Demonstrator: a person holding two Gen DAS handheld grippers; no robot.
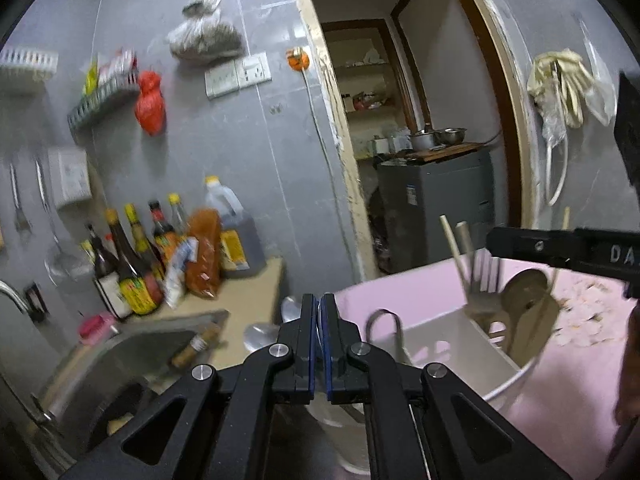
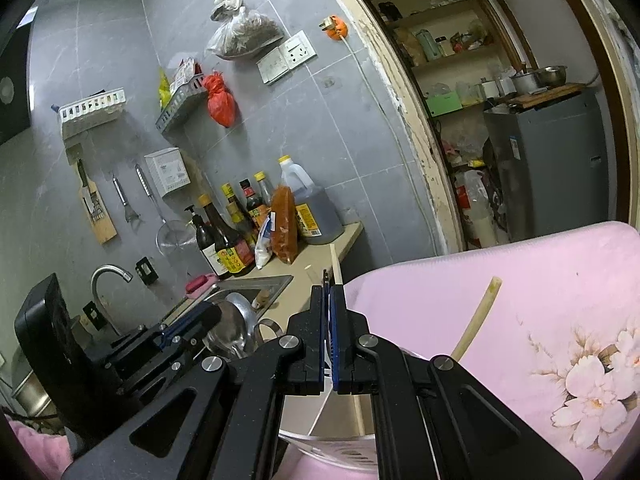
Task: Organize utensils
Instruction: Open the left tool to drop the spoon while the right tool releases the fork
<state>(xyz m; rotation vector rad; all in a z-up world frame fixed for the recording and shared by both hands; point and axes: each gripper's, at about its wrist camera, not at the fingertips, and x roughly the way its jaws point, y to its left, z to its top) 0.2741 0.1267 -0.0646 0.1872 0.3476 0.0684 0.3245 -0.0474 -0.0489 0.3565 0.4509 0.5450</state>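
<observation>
on the pink cloth (image 1: 420,284), a white utensil holder (image 1: 452,344) stands holding a fork (image 1: 486,280), a spoon (image 1: 528,300) and chopsticks (image 1: 454,244). left of the holder, the left gripper (image 1: 319,320) has its tongs pressed together on a metal spoon handle (image 1: 319,322). over the holder, the right gripper (image 2: 333,320) is clamped on a single chopstick (image 2: 336,266). another chopstick (image 2: 478,316) leans right of it. behind the holder, sauce bottles (image 2: 236,232) crowd the counter (image 2: 316,256) by the sink (image 1: 132,356).

Left wrist view's all motion-smeared at the left edge: hanging ladle (image 1: 52,240) blurry, faucet (image 1: 12,294) cut off, bottle labels (image 1: 136,296) unreadable.
</observation>
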